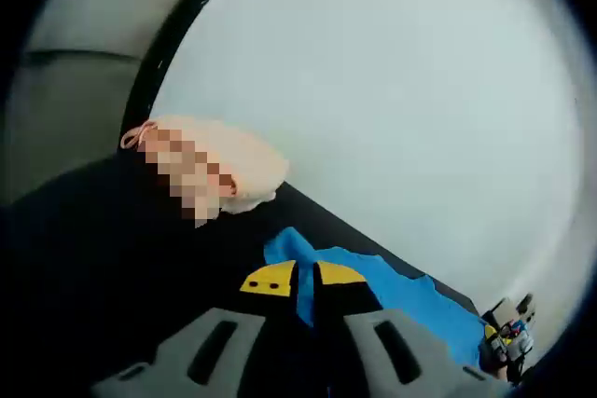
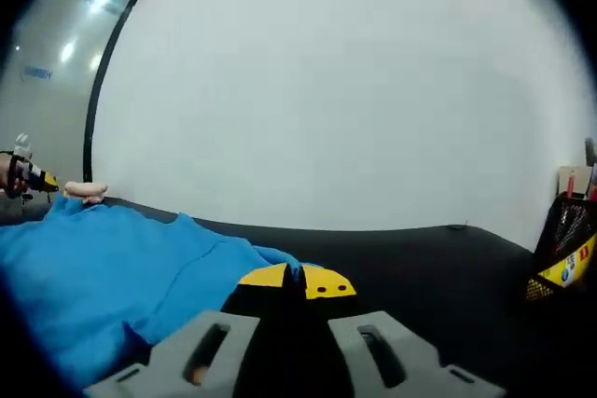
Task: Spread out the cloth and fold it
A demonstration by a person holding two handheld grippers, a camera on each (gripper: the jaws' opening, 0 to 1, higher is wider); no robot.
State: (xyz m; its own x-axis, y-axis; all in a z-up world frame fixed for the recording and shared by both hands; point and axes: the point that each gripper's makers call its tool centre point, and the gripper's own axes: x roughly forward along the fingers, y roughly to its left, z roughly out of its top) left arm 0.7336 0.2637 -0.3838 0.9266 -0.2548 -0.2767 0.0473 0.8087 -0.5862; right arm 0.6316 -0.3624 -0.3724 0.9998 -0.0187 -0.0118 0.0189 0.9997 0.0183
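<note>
Cloth [image 2: 103,267] blue, pinched by both grippers, black table [image 2: 438,267]

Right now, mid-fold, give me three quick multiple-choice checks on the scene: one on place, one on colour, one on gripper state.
1. What does the cloth lie on?
A. a black table top
B. a wooden floor
C. a white shelf

2. What colour is the cloth?
A. red
B. blue
C. green

3. How do the right gripper's jaws stand?
A. wide open, nothing between
C. hidden behind a box
B. shut on an edge of the cloth

Answers:
1 A, the cloth spreads over the black table.
2 B, it is bright blue in both views.
3 B, the yellow tips meet with blue cloth pinched between; the left gripper does likewise.
</note>
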